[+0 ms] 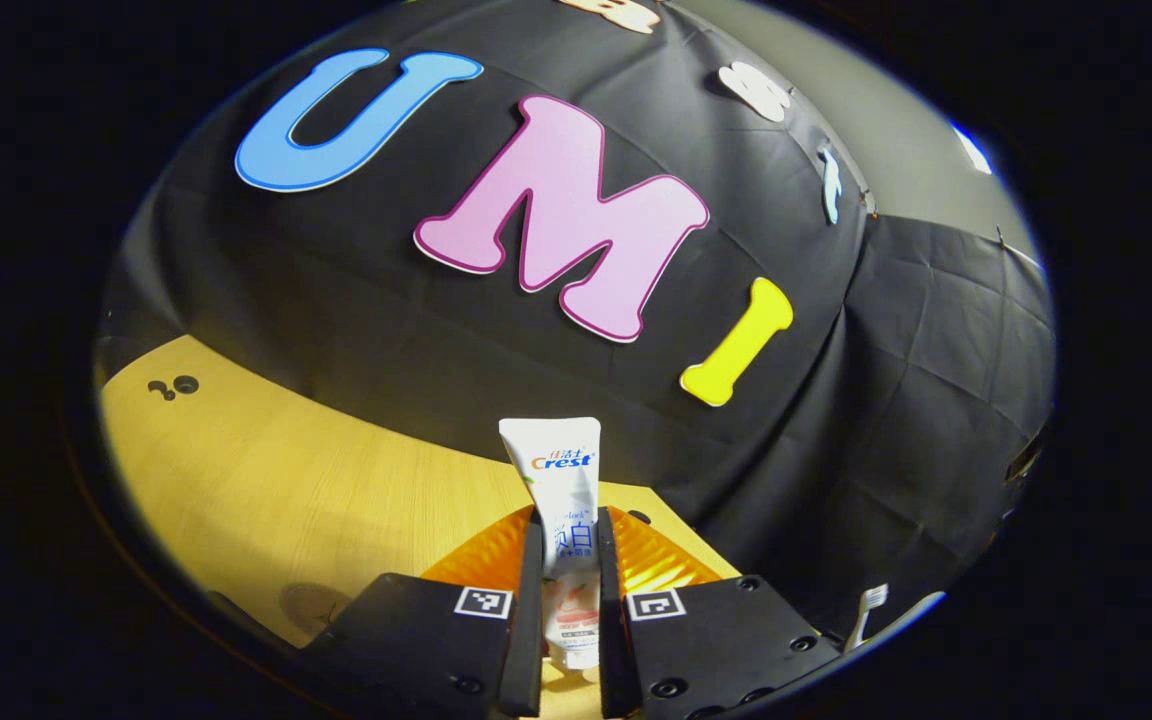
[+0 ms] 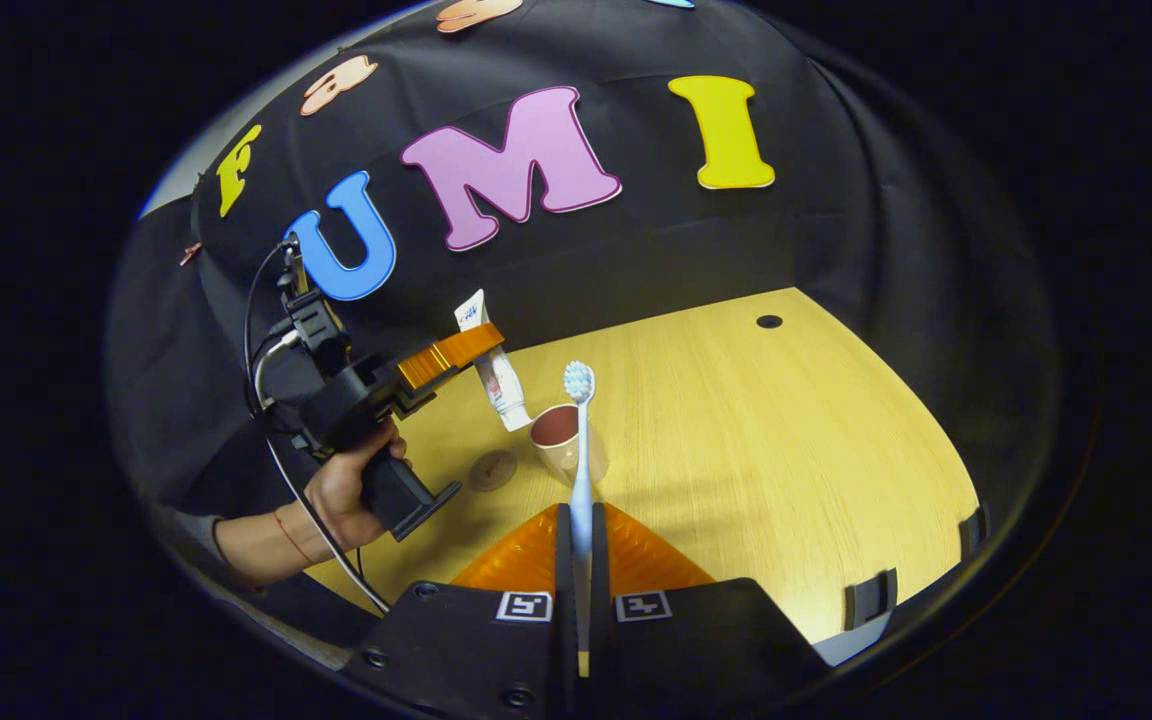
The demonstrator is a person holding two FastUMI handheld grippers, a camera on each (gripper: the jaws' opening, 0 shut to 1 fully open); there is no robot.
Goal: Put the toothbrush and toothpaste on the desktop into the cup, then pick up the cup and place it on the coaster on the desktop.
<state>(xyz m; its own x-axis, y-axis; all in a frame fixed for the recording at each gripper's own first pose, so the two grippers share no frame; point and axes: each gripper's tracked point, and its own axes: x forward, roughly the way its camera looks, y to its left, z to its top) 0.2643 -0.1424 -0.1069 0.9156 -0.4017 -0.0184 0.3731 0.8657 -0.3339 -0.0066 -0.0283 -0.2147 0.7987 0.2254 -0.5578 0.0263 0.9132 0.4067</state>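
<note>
One toothpaste (image 1: 564,520) is clamped upright in the left gripper (image 1: 569,610) above the one cup (image 2: 564,440). One toothbrush (image 2: 581,470) is pinched by the right gripper (image 2: 581,600); one coaster (image 2: 492,469) is seen beside the cup.

Recording booth: cloth wall (image 2: 836,230), wooden desktop (image 2: 786,430).

On the toothpaste (image 1: 564,520) held upright between my left tongs (image 1: 570,610) I read the brand "Crest" in blue near its top. The smaller print below it is too fine to read.
</note>
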